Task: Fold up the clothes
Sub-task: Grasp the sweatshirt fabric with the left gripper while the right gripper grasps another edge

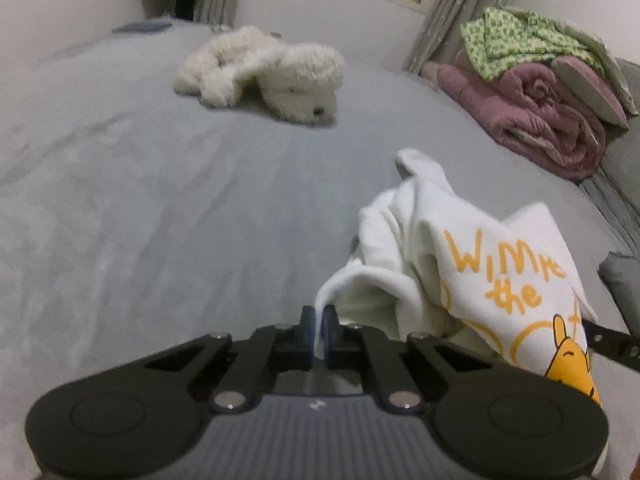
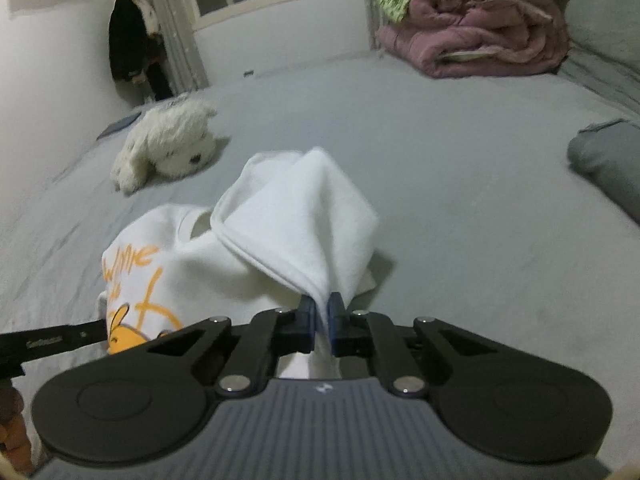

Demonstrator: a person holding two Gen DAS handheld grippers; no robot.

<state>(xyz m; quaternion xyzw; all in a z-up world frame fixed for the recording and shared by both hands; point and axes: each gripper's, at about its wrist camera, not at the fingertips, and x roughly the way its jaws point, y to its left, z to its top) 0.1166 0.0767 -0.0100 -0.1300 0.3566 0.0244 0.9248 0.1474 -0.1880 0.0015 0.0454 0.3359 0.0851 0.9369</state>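
A white shirt [image 1: 460,264] with an orange Winnie the Pooh print hangs bunched above the grey bed [image 1: 160,200]. My left gripper [image 1: 319,320] is shut on one white edge of the shirt. My right gripper [image 2: 322,308] is shut on another white edge of the shirt [image 2: 296,216], which drapes up and away from the jaws. The print shows at the left in the right wrist view [image 2: 136,292]. Each gripper's black body shows at the edge of the other's view.
A white plush dog [image 1: 276,72] lies on the far part of the bed, also in the right wrist view [image 2: 168,144]. A folded pink quilt [image 1: 540,116] with a green cloth [image 1: 520,36] on top sits at the back right. A grey pillow [image 2: 608,160] lies at the right.
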